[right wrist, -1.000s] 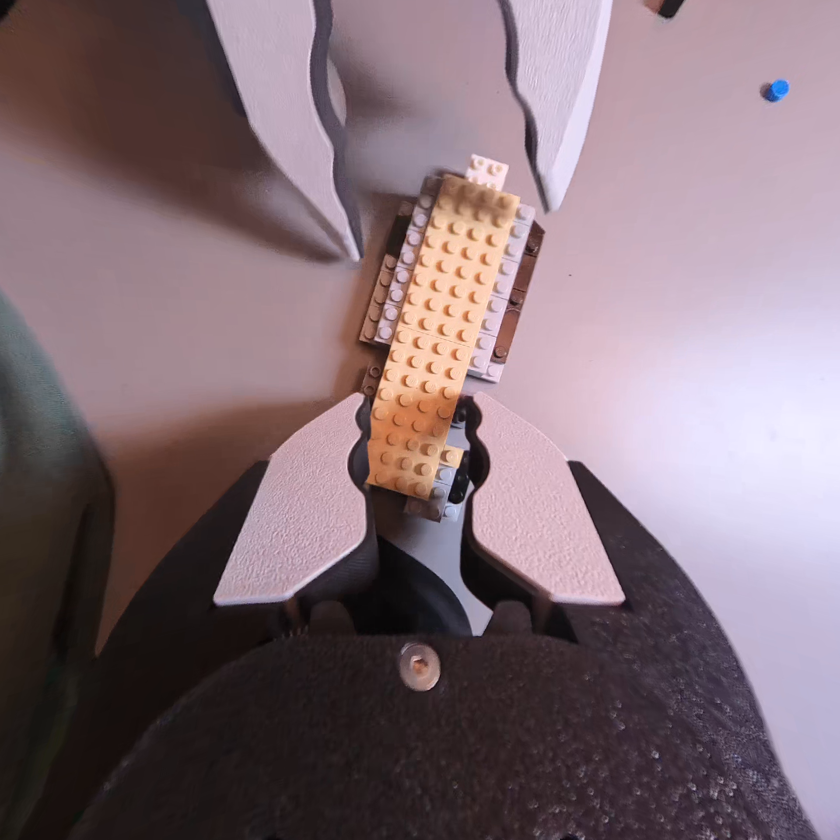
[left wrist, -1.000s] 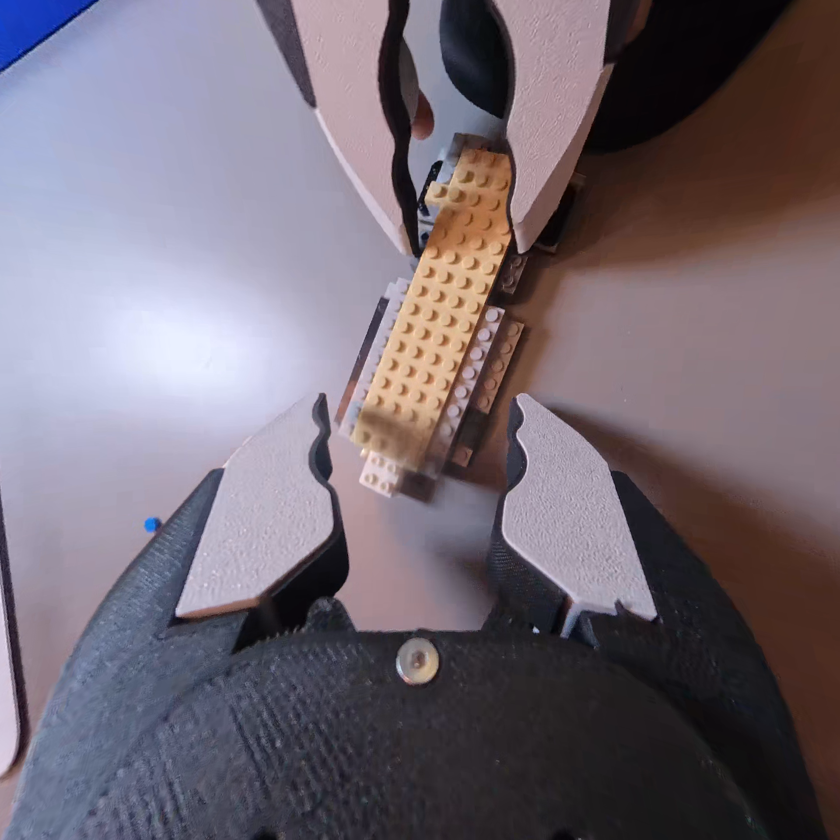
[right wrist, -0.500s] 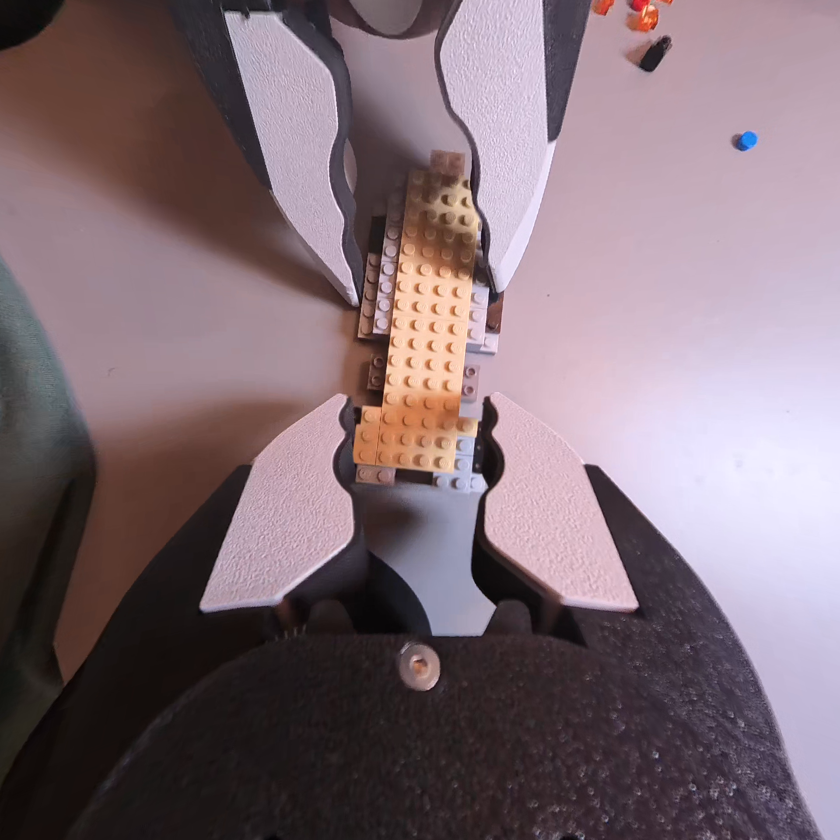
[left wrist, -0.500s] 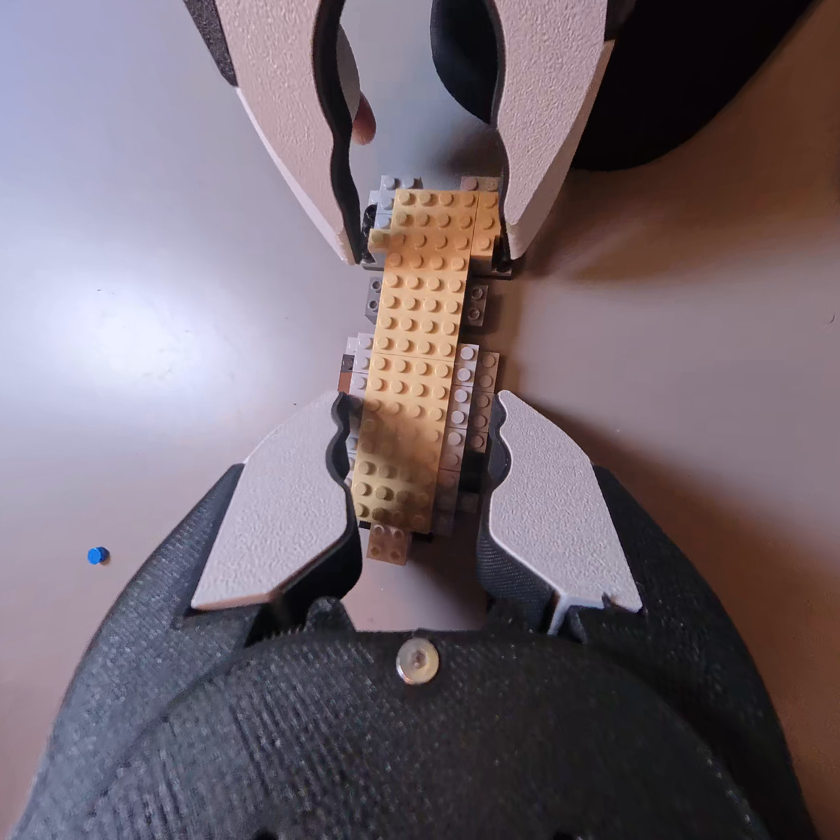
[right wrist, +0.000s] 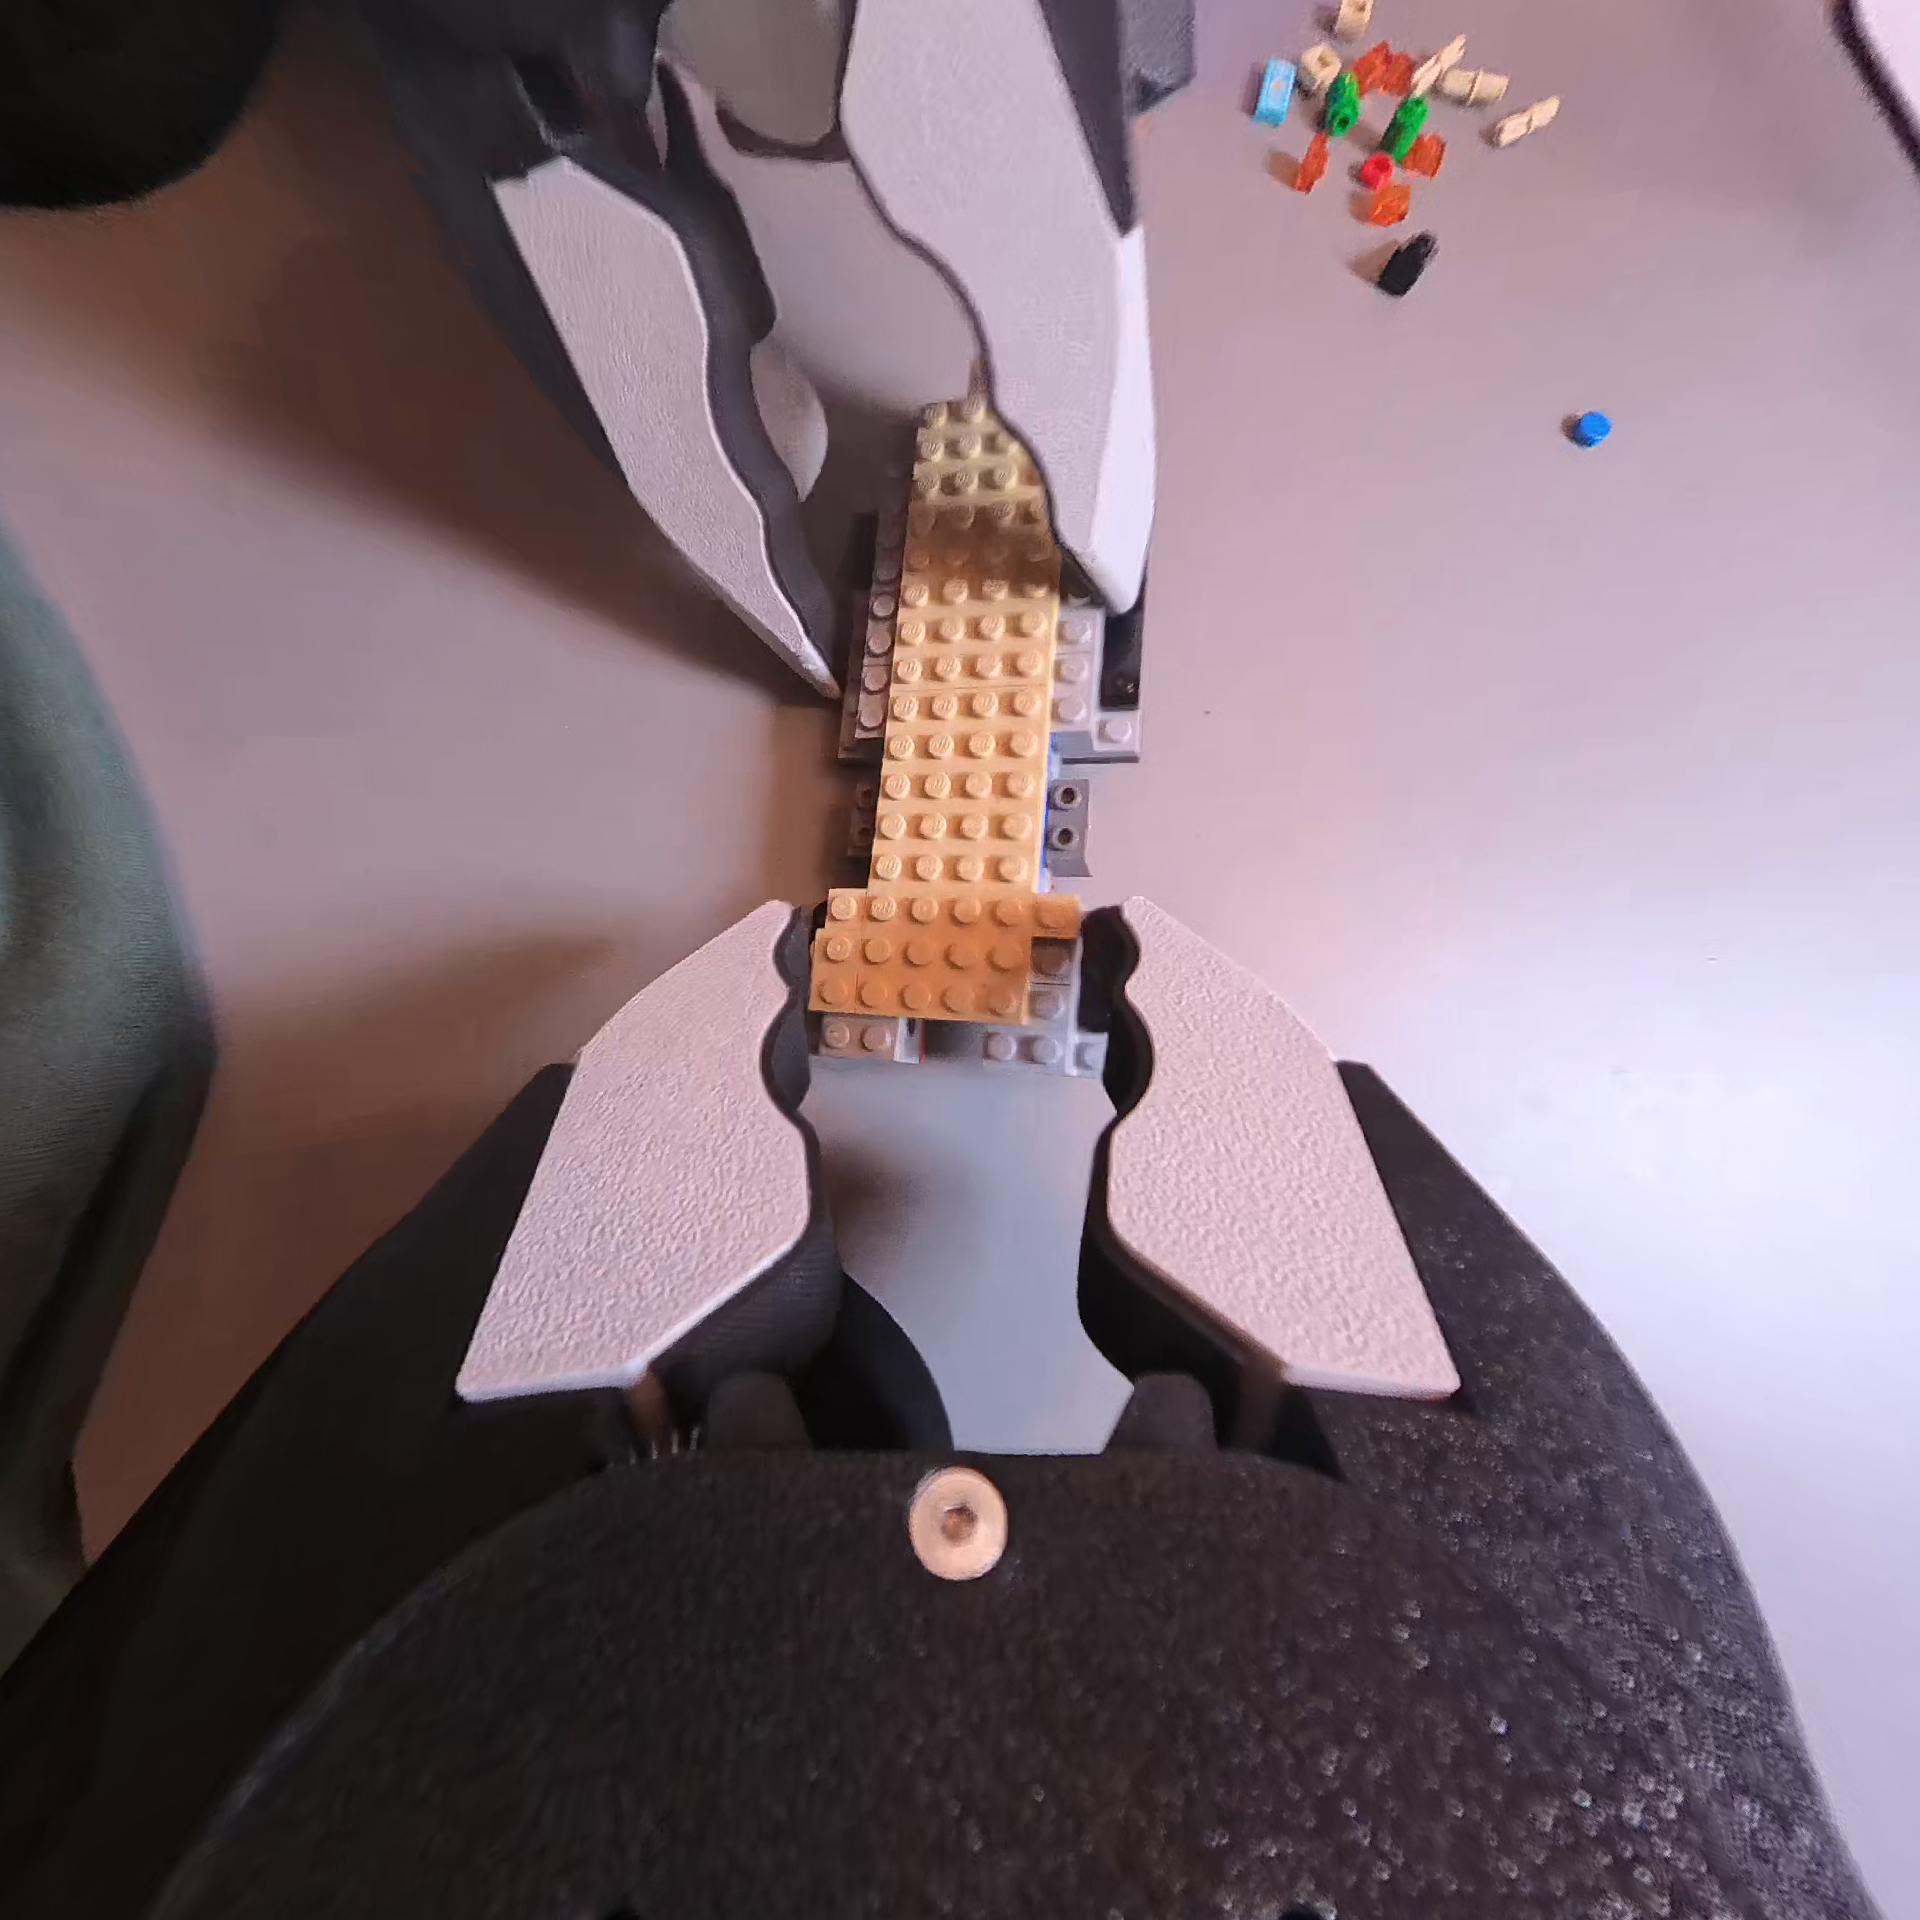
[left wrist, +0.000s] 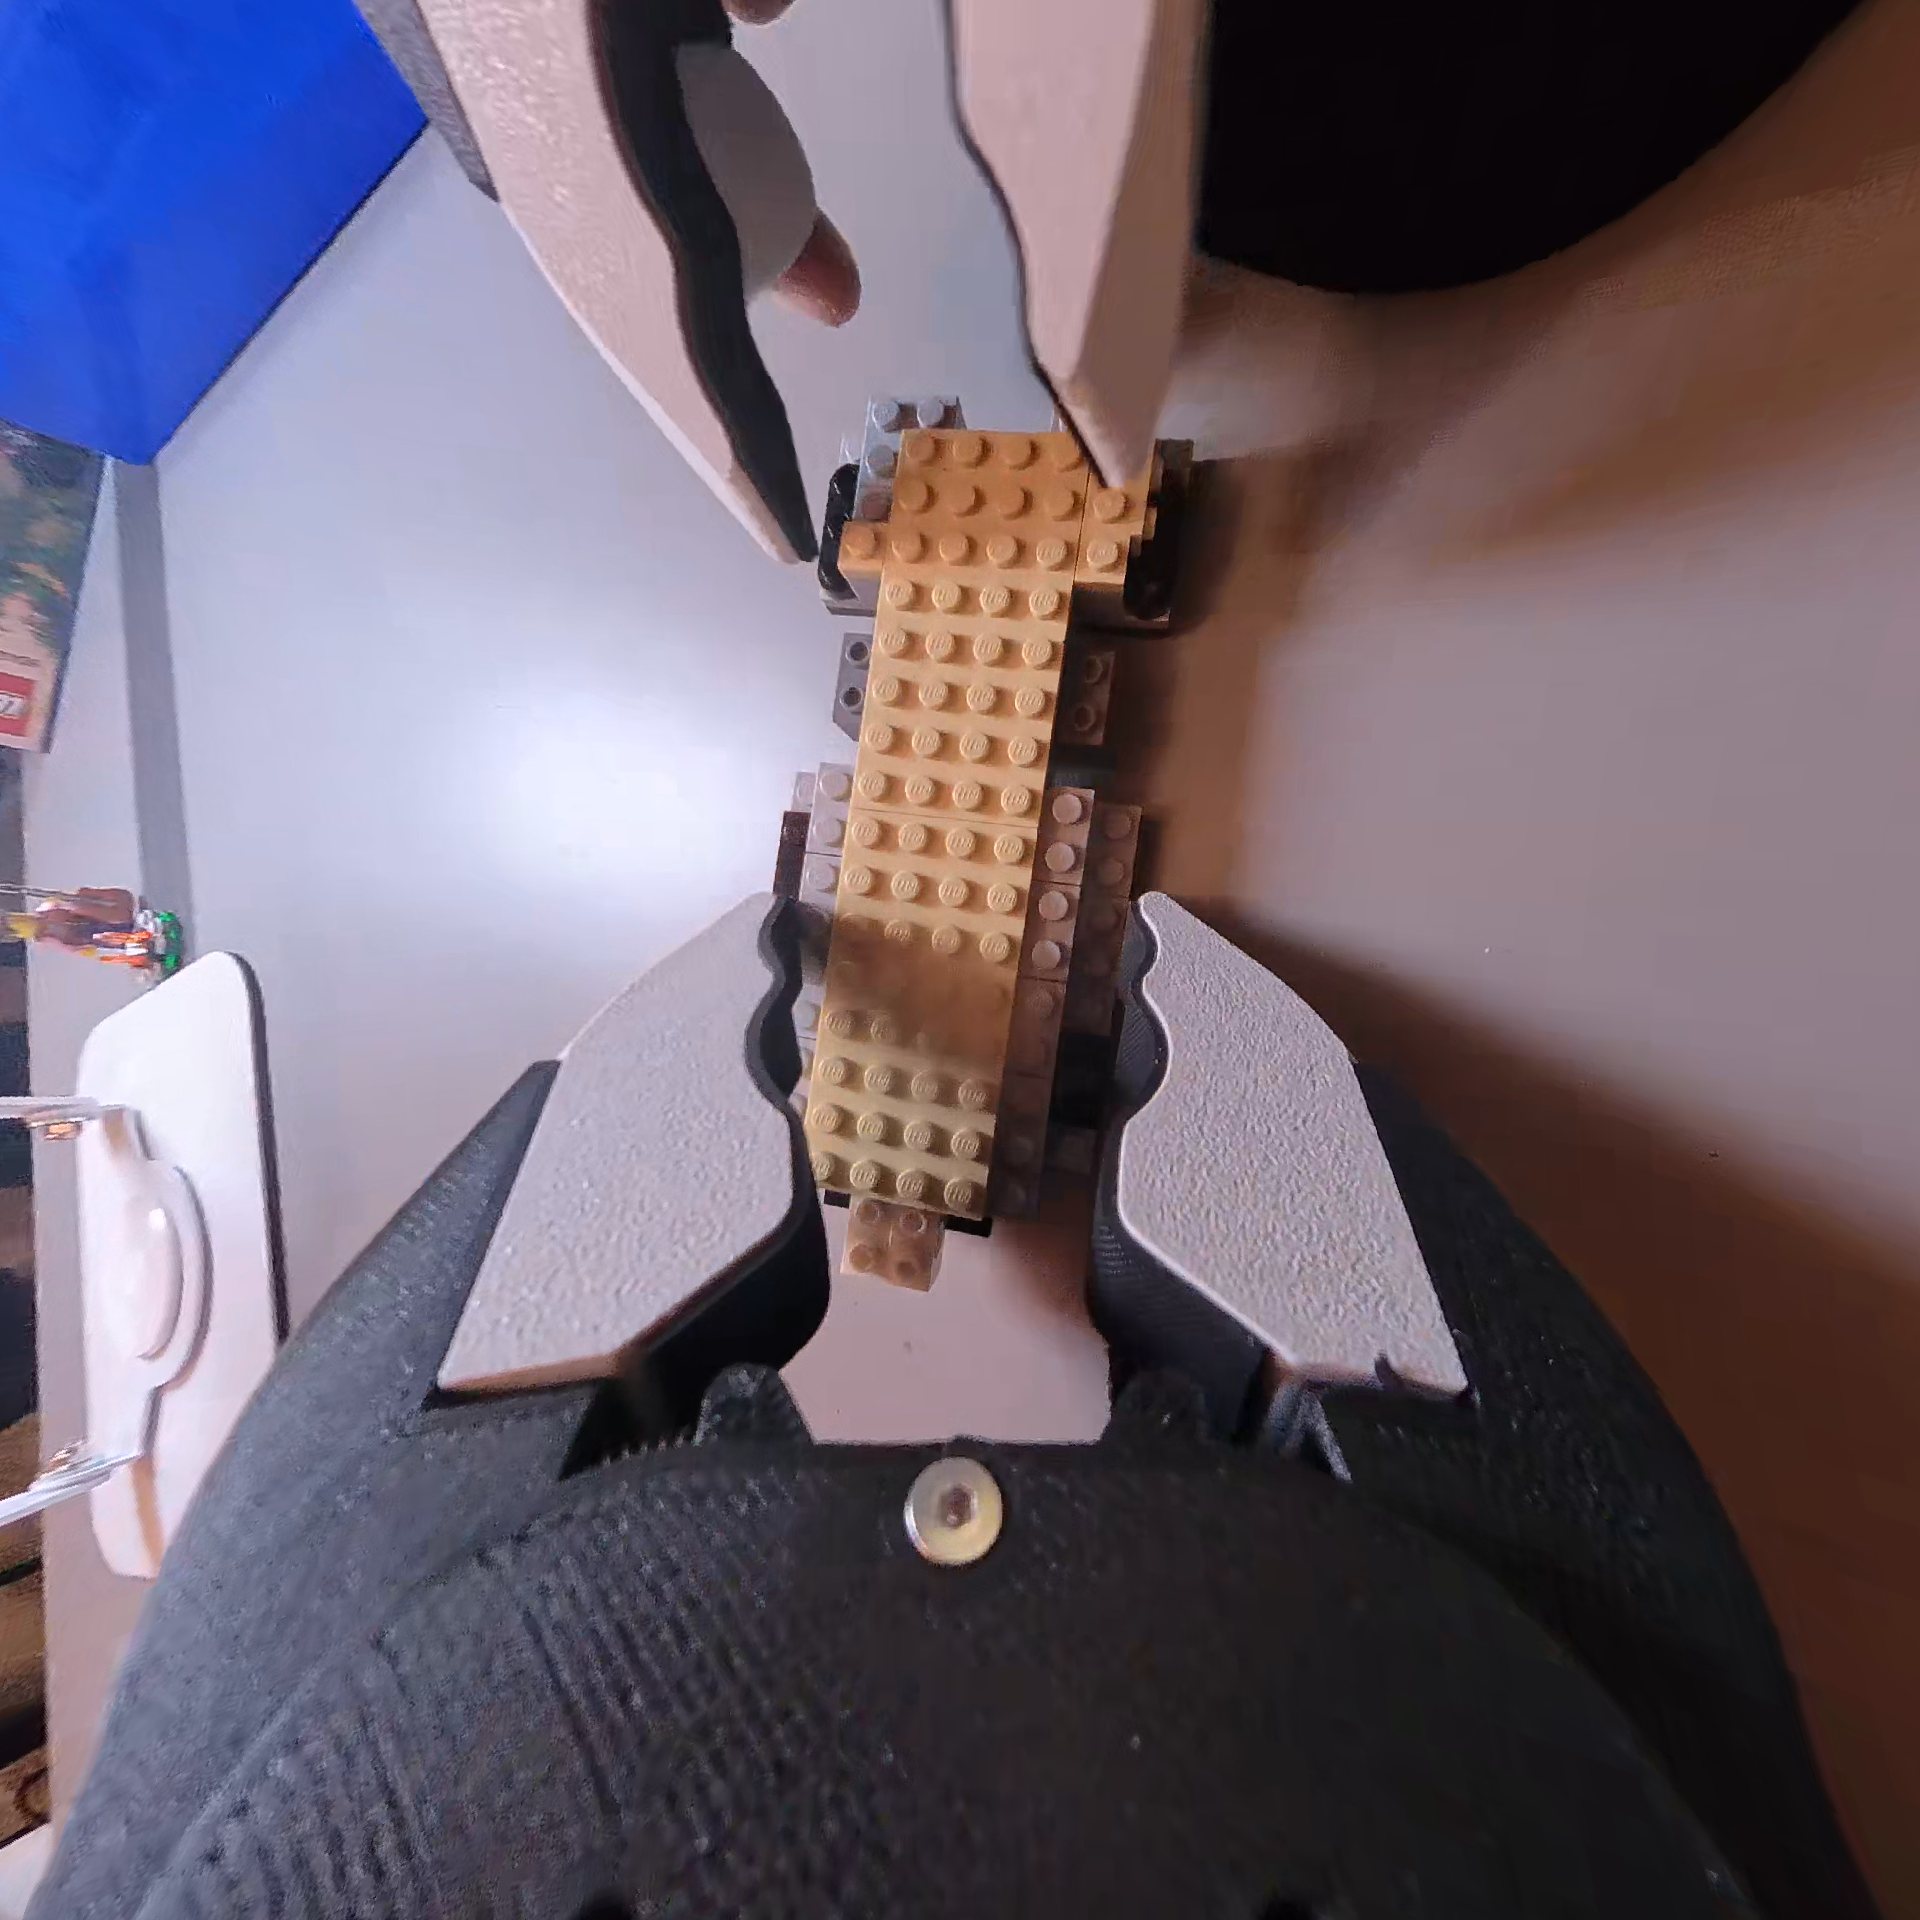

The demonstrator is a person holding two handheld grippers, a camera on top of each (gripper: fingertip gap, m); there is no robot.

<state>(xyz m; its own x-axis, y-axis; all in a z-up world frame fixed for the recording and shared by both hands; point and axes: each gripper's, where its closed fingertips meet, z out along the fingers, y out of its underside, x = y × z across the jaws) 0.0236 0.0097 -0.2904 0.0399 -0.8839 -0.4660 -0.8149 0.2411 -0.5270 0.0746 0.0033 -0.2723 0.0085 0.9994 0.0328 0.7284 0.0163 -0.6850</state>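
Both hand-held grippers (left wrist: 951,997) (right wrist: 951,987) now around brick model (left wrist: 961,790).

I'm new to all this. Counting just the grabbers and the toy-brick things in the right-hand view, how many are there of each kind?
Grippers: 2, the left gripper and the right gripper, one at each end of the brick model
Brick model: 1
Heap of small loose pieces: 1
Black piece beside it: 1
Blue stud alone: 1
Total: 6
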